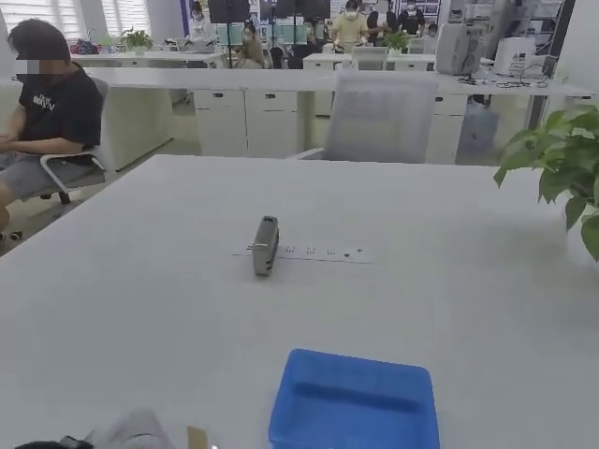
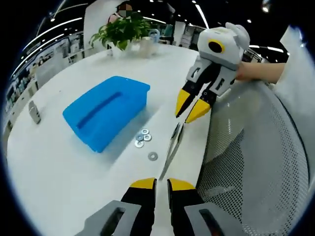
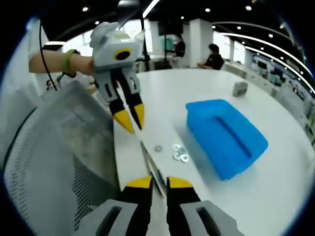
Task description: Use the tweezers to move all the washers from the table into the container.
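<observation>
You have not yet picked up the tweezers (image 2: 172,146): they lie on the bench (image 2: 59,172) at 12 o'clock, just ahead of your left gripper (image 2: 161,185). It and your right gripper (image 3: 160,183) hover tipped down toward each other, fingers nearly pressed together, holding nothing. Spread one pair to take the tweezers. The washers (image 2: 143,137) sit at 11 o'clock, the container (image 2: 106,115) beyond them at 10
</observation>
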The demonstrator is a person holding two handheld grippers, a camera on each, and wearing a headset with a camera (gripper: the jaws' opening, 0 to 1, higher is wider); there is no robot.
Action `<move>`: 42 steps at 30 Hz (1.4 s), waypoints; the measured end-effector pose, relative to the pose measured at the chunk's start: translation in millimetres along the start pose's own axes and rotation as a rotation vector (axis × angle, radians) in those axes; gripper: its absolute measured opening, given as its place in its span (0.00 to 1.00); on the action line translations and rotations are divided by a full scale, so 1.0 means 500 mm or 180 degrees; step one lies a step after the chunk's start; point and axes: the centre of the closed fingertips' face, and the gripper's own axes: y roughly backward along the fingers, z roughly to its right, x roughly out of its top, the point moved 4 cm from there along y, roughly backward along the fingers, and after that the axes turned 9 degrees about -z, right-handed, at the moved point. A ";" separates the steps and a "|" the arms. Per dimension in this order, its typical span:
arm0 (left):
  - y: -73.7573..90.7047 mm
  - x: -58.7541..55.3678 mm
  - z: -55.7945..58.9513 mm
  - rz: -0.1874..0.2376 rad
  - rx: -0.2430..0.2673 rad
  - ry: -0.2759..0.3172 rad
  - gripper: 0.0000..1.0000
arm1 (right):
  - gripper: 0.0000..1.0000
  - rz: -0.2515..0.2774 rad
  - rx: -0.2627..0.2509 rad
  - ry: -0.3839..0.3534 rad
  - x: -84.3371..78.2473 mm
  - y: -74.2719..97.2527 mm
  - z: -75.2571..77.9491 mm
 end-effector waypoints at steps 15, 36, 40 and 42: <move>-0.041 0.005 -0.004 -0.0385 0.0080 -0.0683 0.06 | 0.14 -0.0162 -0.0013 0.0205 -0.018 -0.014 -0.001; 0.059 0.079 0.041 -0.0168 0.0158 -0.1389 0.00 | 0.15 -0.0144 0.0099 0.0452 -0.008 -0.025 -0.021; 0.092 0.113 0.063 -0.0033 0.0162 -0.1444 0.00 | 0.16 0.0088 0.0270 0.0383 0.018 -0.019 -0.038; 0.102 0.126 0.072 0.0004 0.0153 -0.1450 0.00 | 0.14 0.0069 0.0244 0.0438 0.018 -0.018 -0.038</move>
